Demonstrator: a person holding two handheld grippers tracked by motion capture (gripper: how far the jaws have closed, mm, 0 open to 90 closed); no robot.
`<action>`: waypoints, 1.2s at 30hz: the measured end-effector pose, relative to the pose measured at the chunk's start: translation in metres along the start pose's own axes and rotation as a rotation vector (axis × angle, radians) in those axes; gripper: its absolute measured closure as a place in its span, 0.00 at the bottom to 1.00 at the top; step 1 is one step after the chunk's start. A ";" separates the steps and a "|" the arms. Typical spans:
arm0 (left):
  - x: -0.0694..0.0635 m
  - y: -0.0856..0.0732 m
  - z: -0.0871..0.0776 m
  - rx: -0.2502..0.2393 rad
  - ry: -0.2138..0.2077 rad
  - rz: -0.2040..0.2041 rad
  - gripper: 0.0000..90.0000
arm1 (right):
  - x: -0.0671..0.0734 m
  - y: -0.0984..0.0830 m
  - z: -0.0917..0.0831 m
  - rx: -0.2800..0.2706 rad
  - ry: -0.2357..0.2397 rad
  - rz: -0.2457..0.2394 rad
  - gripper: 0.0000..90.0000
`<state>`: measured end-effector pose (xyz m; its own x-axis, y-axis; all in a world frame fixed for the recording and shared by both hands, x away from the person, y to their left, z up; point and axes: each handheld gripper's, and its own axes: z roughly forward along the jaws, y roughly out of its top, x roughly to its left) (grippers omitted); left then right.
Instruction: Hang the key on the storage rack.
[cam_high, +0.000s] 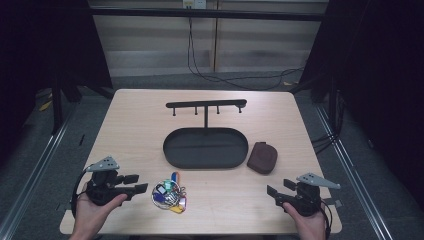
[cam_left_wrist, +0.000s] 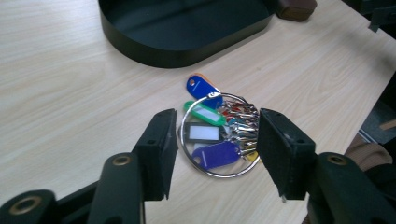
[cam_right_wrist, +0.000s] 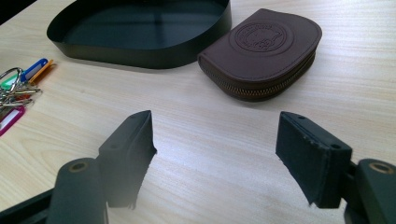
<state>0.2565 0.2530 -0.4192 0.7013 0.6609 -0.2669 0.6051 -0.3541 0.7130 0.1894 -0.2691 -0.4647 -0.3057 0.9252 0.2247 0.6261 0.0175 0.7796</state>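
A bunch of keys (cam_high: 169, 194) with several coloured tags on a large metal ring lies on the table's near left part. In the left gripper view the key bunch (cam_left_wrist: 215, 140) sits on the wood just beyond my left gripper (cam_left_wrist: 218, 116), whose jaws stand apart without touching it. From above, my left gripper (cam_high: 137, 183) is held low just left of the keys. My right gripper (cam_high: 279, 187) hovers open near the front right edge with nothing between its jaws. In the right gripper view my right gripper (cam_right_wrist: 215, 119) points toward a brown zipped pouch (cam_right_wrist: 264, 51).
A black oval tray (cam_high: 172, 150) sits mid-table, with a black hook rack (cam_high: 206, 104) rising on a post behind it. The brown pouch (cam_high: 262, 157) lies against the tray's right end. Cables run across the floor beyond the table.
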 end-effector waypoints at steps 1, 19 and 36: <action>0.000 0.000 0.000 0.000 0.000 0.000 0.55 | 0.000 0.000 0.000 -0.001 0.001 0.000 0.31; 0.004 0.032 0.030 0.236 0.019 0.042 0.67 | 0.003 0.000 0.004 0.022 0.004 -0.024 0.30; 0.013 0.046 0.069 0.405 0.036 0.036 0.81 | 0.003 0.000 0.006 0.043 0.001 -0.024 0.31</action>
<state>0.3199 0.1996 -0.4347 0.7156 0.6634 -0.2187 0.6848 -0.6045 0.4070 0.1926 -0.2640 -0.4679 -0.3217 0.9239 0.2073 0.6492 0.0558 0.7586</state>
